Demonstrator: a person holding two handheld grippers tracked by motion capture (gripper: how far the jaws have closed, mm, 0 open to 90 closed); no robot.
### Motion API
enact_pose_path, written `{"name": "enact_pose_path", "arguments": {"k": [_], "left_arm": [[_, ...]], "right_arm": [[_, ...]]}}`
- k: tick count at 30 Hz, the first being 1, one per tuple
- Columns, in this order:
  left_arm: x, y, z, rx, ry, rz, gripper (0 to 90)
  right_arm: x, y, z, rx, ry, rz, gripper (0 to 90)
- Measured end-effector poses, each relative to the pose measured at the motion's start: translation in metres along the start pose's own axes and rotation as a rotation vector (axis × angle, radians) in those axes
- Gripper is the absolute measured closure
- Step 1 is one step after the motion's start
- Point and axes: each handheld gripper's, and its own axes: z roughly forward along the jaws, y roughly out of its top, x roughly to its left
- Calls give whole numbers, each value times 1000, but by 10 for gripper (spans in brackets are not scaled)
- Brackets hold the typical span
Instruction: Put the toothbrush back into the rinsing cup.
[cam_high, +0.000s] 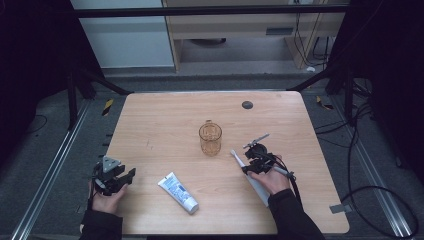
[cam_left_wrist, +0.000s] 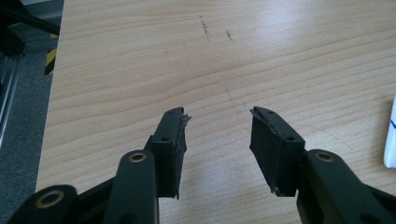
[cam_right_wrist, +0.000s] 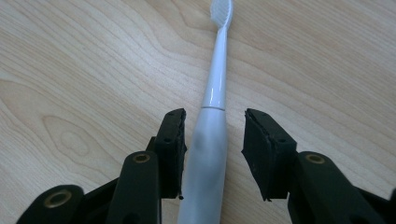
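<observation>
The right gripper stands open astride the thick handle of a white electric toothbrush, which lies flat on the table just right of the middle, brush head pointing toward the glass mug. In the right gripper view the handle sits close against one pad, perhaps brushing it, with a clear gap to the other, so nothing is clamped yet.

To take it well, the hand should shift sideways until the handle lies midway between the pads, sink until the tips almost meet the wood, then close squarely across the thick part below the collar rather than on the thin neck. The handle is smooth and rounded, so an off-centre squeeze would likely roll it or push it out; a slow, even close seems safest, and a straight lift afterwards.

The left gripper is open too, holding nothing, resting near the table's left front edge.

Counted: one toothbrush, one mug, one tube of toothpaste lying between the two hands, two grippers.
</observation>
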Motion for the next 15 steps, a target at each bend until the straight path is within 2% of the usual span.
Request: {"name": "enact_pose_path", "arguments": {"k": [15], "left_arm": [[0, 0, 0, -1, 1, -2, 542]], "right_arm": [[0, -3, 14, 51, -1, 6, 587]]}}
